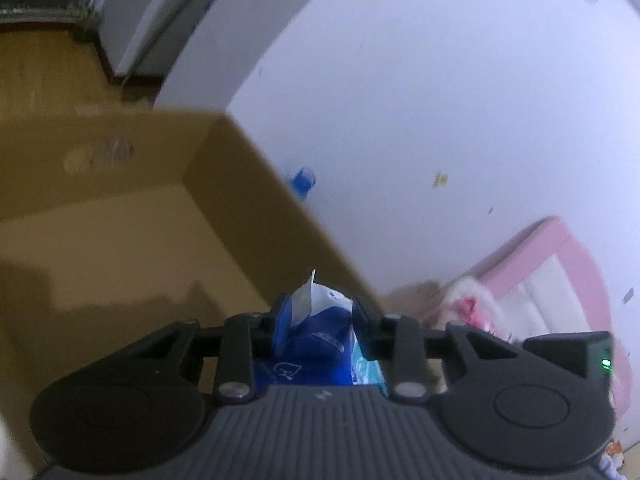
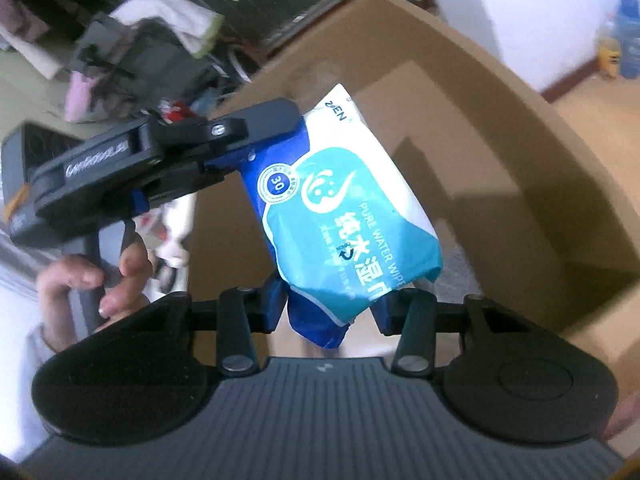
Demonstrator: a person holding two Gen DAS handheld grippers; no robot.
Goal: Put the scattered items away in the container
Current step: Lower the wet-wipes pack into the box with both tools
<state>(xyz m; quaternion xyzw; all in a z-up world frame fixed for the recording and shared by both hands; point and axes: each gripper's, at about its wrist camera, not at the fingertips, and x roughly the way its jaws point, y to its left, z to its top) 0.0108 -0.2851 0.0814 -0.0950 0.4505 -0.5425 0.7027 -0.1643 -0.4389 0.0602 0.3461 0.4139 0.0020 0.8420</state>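
Note:
A pack of wet wipes [image 2: 344, 200], white and teal with a blue end, hangs over the open cardboard box [image 2: 500, 140]. My left gripper [image 2: 276, 140] comes in from the left and is shut on the pack's upper blue edge. My right gripper [image 2: 330, 312] is shut on the pack's lower blue end. In the left wrist view the left gripper [image 1: 322, 328] pinches the pack [image 1: 316, 320] between its blue pads, just right of the box's [image 1: 120, 220] near wall. The box's floor looks bare brown where it shows.
A person's hand [image 2: 100, 280] grips the left gripper's handle. A heap of clothes [image 2: 140, 40] lies behind it. Bottles [image 2: 624, 36] stand by the white wall. A pink padded item [image 1: 560, 272] sits right of the box, against the wall.

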